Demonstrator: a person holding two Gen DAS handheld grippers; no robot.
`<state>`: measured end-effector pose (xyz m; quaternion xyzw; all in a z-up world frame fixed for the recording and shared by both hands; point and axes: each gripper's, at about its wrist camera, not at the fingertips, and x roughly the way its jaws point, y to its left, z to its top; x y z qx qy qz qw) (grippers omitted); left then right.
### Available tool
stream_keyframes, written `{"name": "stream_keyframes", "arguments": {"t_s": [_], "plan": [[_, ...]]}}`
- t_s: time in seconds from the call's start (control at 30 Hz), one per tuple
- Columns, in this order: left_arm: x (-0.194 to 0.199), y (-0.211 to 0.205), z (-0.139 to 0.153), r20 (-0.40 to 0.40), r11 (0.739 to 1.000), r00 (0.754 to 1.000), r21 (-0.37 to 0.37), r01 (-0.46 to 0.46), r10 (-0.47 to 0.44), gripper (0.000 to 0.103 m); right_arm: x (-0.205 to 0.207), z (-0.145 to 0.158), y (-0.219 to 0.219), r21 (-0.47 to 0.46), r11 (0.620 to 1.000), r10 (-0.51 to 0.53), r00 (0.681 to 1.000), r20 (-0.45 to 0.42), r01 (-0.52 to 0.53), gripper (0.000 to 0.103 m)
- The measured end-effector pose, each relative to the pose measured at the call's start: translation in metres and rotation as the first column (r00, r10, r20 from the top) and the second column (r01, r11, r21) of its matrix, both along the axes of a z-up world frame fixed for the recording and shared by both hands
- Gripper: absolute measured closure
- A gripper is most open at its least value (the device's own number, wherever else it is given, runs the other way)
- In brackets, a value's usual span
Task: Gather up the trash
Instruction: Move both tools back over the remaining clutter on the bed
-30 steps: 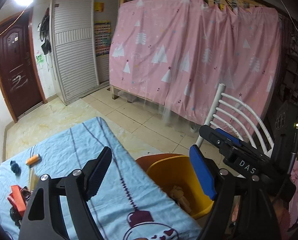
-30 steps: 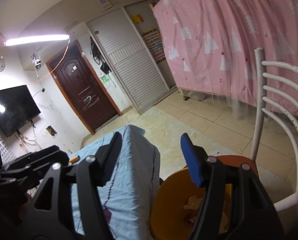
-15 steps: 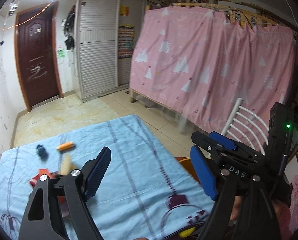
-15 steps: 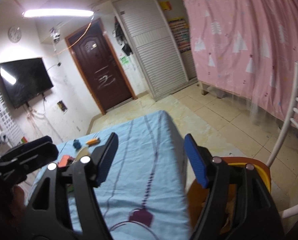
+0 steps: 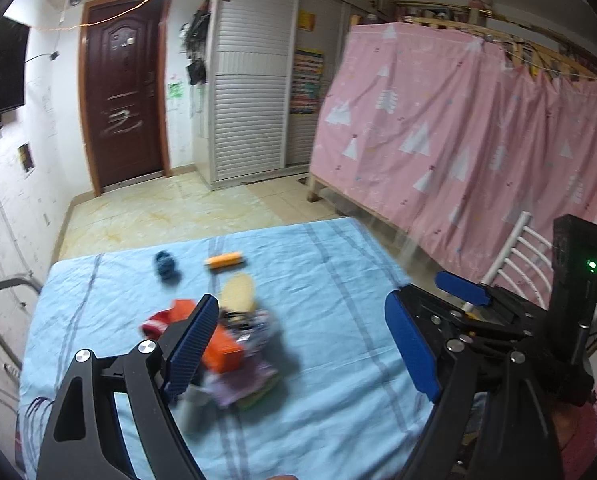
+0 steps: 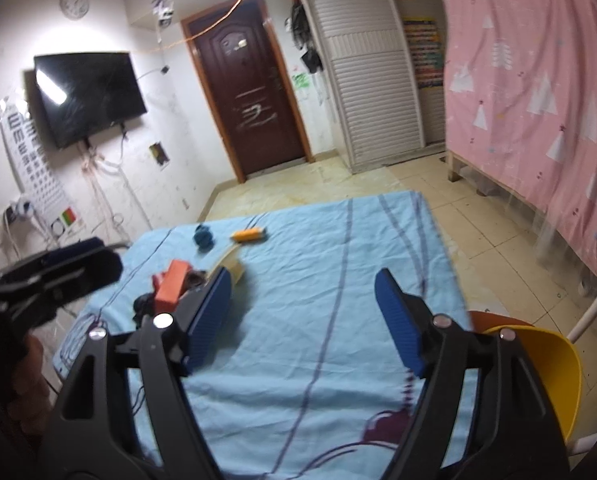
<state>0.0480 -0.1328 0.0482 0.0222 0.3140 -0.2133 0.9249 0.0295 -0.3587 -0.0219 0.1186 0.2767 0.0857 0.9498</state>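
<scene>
Trash lies on a table with a light blue cloth (image 5: 338, 280): an orange box (image 5: 224, 350), purple wrappers (image 5: 246, 380), a red packet (image 5: 158, 322), a beige oval piece (image 5: 238, 290), an orange tube (image 5: 224, 260) and a dark blue ball (image 5: 165, 266). My left gripper (image 5: 302, 344) is open and empty above the pile. My right gripper (image 6: 304, 320) is open and empty over the cloth (image 6: 318, 280); the orange box (image 6: 172, 286), tube (image 6: 248, 235) and ball (image 6: 203, 236) lie to its left. The yellow bin (image 6: 554, 372) stands at the table's right edge.
A white chair (image 5: 518, 256) stands right of the table. A pink curtain (image 5: 458, 140) hangs behind it. A brown door (image 6: 250, 100), a white slatted wardrobe (image 6: 370, 80) and a wall TV (image 6: 86, 96) line the far walls. Tiled floor (image 6: 478, 220) lies beyond the table.
Both grippers have swung left, away from the yellow bin and over the table, bringing the pile of trash into view. Both stay open and empty.
</scene>
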Motion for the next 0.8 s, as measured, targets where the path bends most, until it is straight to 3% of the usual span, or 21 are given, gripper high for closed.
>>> {"name": "stream_keyframes", "arguments": {"t_s": [0.37,0.8], "plan": [[0.039,0.074,-0.043,-0.109,0.989,0.984,0.056,-0.137,0.142,0.022,0.022,-0.028,0.069,-0.055,0.982,0.174,0.979,-0.102,-0.18,0.03],[0.064,0.095,-0.085,-0.184,0.983,0.967,0.092,-0.161,0.176,0.022,0.043,-0.052,0.121,-0.087,0.942,0.302,0.932,-0.202,-0.324,0.022]]}}
